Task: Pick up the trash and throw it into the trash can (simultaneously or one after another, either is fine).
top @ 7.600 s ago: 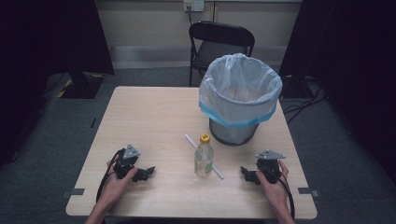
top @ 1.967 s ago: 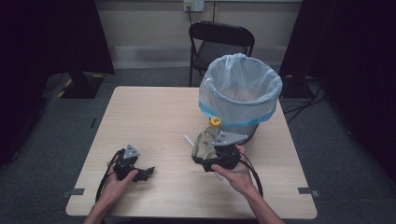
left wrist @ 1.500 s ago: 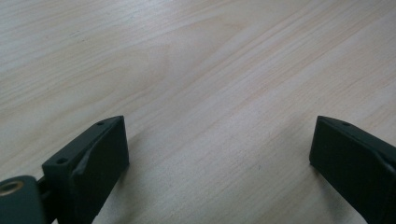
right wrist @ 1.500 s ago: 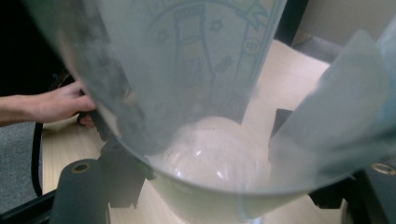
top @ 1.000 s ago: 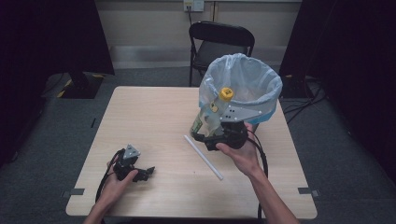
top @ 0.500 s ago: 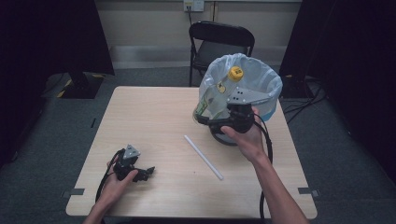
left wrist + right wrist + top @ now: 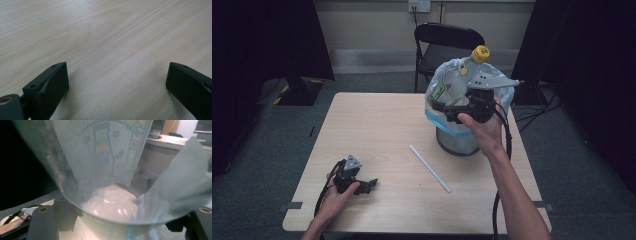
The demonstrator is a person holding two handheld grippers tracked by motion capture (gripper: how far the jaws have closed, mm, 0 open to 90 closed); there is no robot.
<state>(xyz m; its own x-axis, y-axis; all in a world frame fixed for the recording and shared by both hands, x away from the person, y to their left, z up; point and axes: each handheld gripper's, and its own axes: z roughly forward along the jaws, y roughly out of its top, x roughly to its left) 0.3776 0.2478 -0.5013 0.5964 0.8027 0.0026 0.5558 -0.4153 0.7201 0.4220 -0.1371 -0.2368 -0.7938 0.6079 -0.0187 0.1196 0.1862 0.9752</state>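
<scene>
High view: the bottle (image 7: pixel 457 82), clear with a yellow cap, is clamped low on its body in the right gripper (image 7: pixel 451 106) and held tilted above the rim of the bin (image 7: pixel 472 142), which is lined with a pale blue bag. The right gripper view looks up through the bottle's (image 7: pixel 105 170) clear wall from between the jaws, which press on it from both sides. This looks like the carry step of throwing the bottle away, nearly done; the next move would call for bringing it squarely over the bin's mouth and parting the jaws so it drops inside, not onto the rim. The left gripper (image 7: pixel 362 186) rests on the table (image 7: pixel 362 120) near the front edge, jaws wide with nothing between them. A white straw (image 7: pixel 430 168) lies on the table between the two hands. A second ago the bottle hung lower, level with the bin's side; since then the right hand has lifted it up and toward the opening, while the left gripper has stayed put.
</scene>
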